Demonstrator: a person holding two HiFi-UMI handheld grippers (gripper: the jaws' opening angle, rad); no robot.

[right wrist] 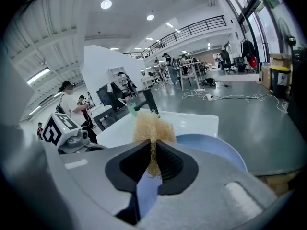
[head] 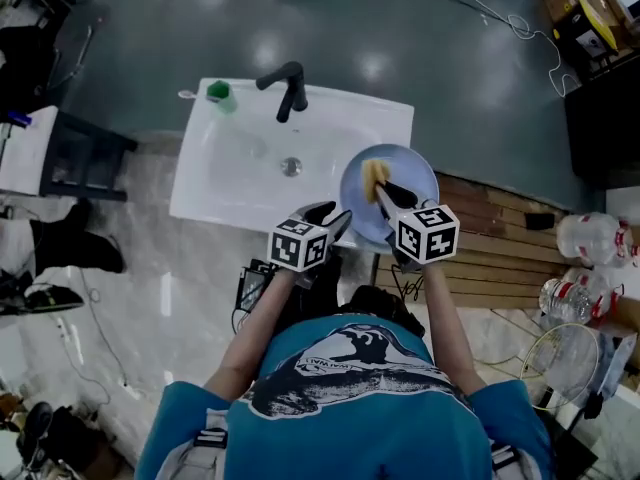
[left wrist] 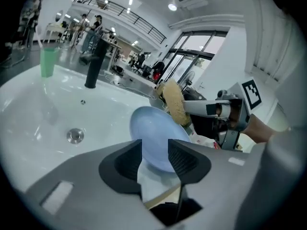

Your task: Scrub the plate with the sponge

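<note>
A light blue plate leans at the right edge of the white sink. My right gripper is shut on a yellow sponge, which lies against the plate's face. In the right gripper view the sponge is pinched between the pads of my right gripper, with the plate just behind. My left gripper stands open at the plate's near left rim. In the left gripper view the plate shows between the spread jaws of my left gripper, and the sponge is above it.
A black faucet and a green cup stand at the back of the sink, with the drain in the basin. Wooden slats and plastic bottles lie to the right. A cable runs over the floor beyond.
</note>
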